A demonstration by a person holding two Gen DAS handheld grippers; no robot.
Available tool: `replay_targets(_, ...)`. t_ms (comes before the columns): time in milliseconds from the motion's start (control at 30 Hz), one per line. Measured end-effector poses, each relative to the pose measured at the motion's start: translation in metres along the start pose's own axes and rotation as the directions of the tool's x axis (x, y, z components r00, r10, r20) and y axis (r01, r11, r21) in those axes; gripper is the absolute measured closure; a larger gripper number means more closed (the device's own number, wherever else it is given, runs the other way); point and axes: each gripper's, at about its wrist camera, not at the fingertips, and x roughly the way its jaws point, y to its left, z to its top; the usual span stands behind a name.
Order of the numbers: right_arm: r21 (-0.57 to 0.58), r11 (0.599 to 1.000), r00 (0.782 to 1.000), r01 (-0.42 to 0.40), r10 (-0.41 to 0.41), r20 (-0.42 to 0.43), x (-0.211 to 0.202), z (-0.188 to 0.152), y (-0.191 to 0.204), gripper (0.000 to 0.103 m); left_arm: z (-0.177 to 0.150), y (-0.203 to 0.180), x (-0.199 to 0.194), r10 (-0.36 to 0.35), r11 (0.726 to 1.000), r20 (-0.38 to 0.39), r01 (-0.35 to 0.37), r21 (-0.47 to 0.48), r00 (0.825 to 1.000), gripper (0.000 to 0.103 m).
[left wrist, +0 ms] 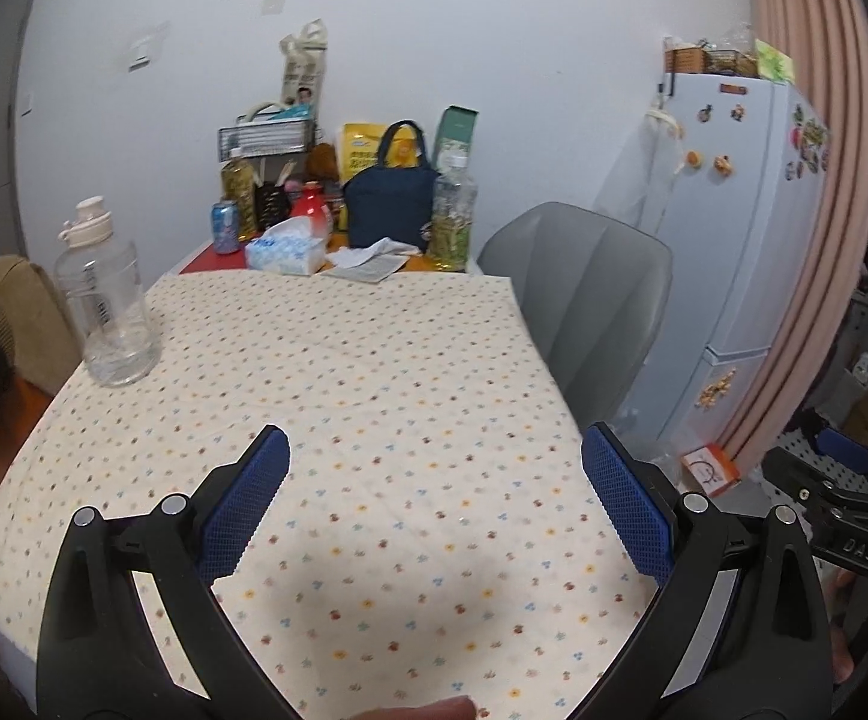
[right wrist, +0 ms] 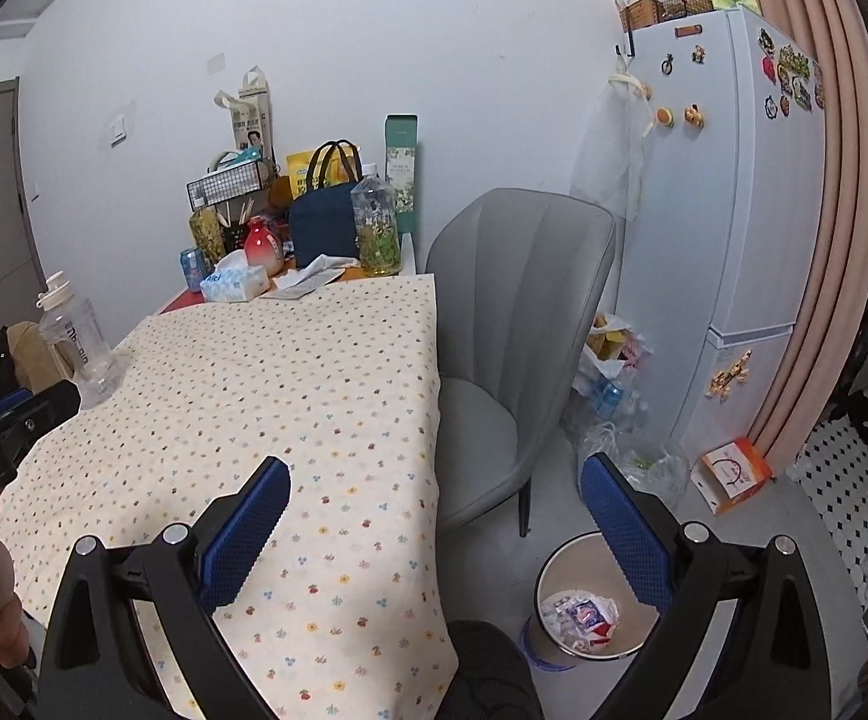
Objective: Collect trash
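My left gripper (left wrist: 434,450) is open and empty above the near part of the table with the flowered cloth (left wrist: 344,372). My right gripper (right wrist: 434,480) is open and empty over the table's right edge (right wrist: 434,372). A round bin (right wrist: 553,576) stands on the floor below the right gripper, with crumpled wrappers (right wrist: 580,612) in it. Crumpled paper (left wrist: 374,258) lies at the far end of the table; it also shows in the right wrist view (right wrist: 314,273). The right gripper's body shows at the right edge of the left wrist view (left wrist: 853,504).
A clear water bottle (left wrist: 107,306) stands at the table's left. Far end: tissue pack (left wrist: 287,252), blue can (left wrist: 225,227), blue bag (left wrist: 392,198), bottles. A grey chair (right wrist: 511,312) stands right of the table; fridge (right wrist: 733,210), plastic bags (right wrist: 613,372) and an orange box (right wrist: 733,474) beyond it.
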Motion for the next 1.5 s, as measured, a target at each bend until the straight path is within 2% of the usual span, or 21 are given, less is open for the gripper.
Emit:
replay_targets(467,-0.025,0.997,0.997,-0.072,0.071,-0.021,0.001,-0.010,0.007,0.008,-0.009,0.005,-0.001,0.001,1.000,0.000,-0.001,-0.009,1.000,0.006)
replay_targets(1500,-0.021,0.998,0.998,-0.064,0.063,-0.027,0.007,-0.016,0.003,0.008,-0.020,0.011,0.005,-0.004,0.999,-0.022,0.003,-0.044,1.000,0.006)
